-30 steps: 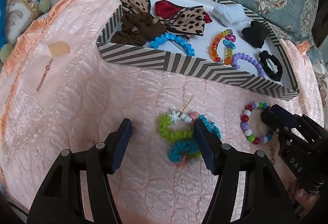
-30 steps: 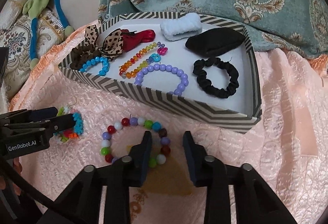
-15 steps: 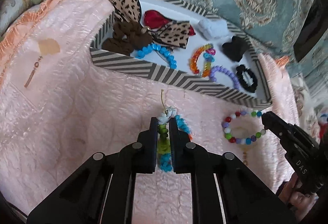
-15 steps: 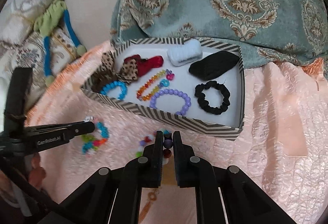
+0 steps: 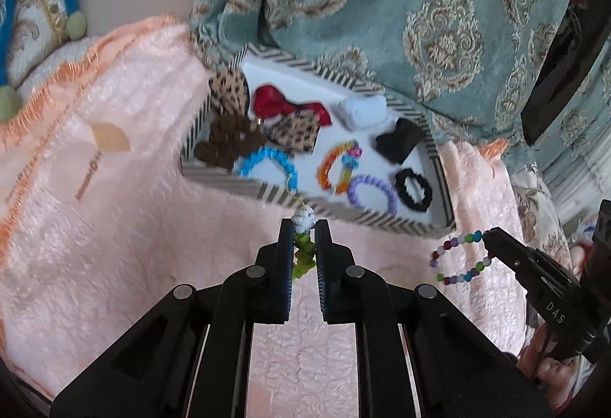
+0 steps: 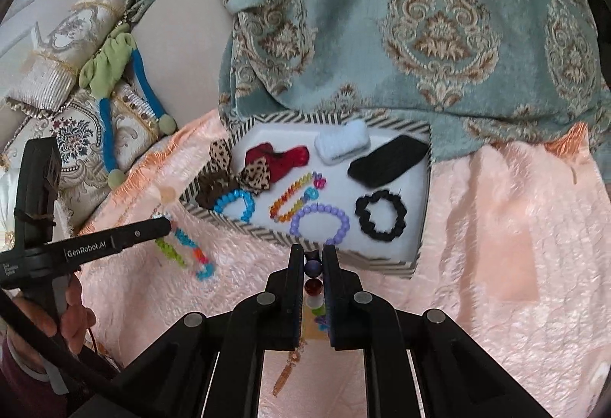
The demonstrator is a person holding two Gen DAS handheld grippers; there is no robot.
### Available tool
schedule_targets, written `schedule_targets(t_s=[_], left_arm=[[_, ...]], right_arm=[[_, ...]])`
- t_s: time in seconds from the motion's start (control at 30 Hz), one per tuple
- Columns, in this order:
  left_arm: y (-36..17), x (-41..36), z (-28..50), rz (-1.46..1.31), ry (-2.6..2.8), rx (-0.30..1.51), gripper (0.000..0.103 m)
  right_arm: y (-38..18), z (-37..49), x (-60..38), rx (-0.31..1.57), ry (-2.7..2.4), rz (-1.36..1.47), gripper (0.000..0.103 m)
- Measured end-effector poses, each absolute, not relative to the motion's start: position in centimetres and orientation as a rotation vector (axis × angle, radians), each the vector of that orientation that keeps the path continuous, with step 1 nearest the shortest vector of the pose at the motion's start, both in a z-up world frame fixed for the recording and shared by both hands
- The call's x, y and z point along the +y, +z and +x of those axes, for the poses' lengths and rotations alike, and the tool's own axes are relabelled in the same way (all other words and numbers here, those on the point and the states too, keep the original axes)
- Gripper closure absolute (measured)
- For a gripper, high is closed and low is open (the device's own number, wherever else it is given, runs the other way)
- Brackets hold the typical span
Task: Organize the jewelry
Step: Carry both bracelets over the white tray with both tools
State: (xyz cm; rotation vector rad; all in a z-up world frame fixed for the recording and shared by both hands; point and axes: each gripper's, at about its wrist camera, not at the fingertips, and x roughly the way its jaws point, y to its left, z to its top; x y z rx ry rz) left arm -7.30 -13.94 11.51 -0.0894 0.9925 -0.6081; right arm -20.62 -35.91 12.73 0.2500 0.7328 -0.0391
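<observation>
We've got both leftovers pinched and lifted: left gripper (image 5: 304, 227) squeezing the fuzzy green-blue bracelet (image 6: 183, 251), right gripper (image 6: 314, 253) clamped on the multicolor bead bracelet (image 5: 460, 257). Just ahead, the striped tray (image 6: 418, 257) already holds everything else, so these two look last.

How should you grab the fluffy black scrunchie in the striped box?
Pinch one side of the black ruffled scrunchie's ring from above: one finger in its open middle, one outside. It lies flat on the striped box's white floor, clear of neighbours.
</observation>
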Motion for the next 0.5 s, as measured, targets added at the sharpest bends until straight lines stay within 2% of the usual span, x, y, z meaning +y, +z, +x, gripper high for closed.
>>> schedule_targets(t_s=[0.5], left_arm=[[14.6,-16.9,-3.7,-0.010,-0.591,0.933,0.093]], right_arm=[[13.7,-15.2,-37.8,0.748,-0.012,0.231,0.094]])
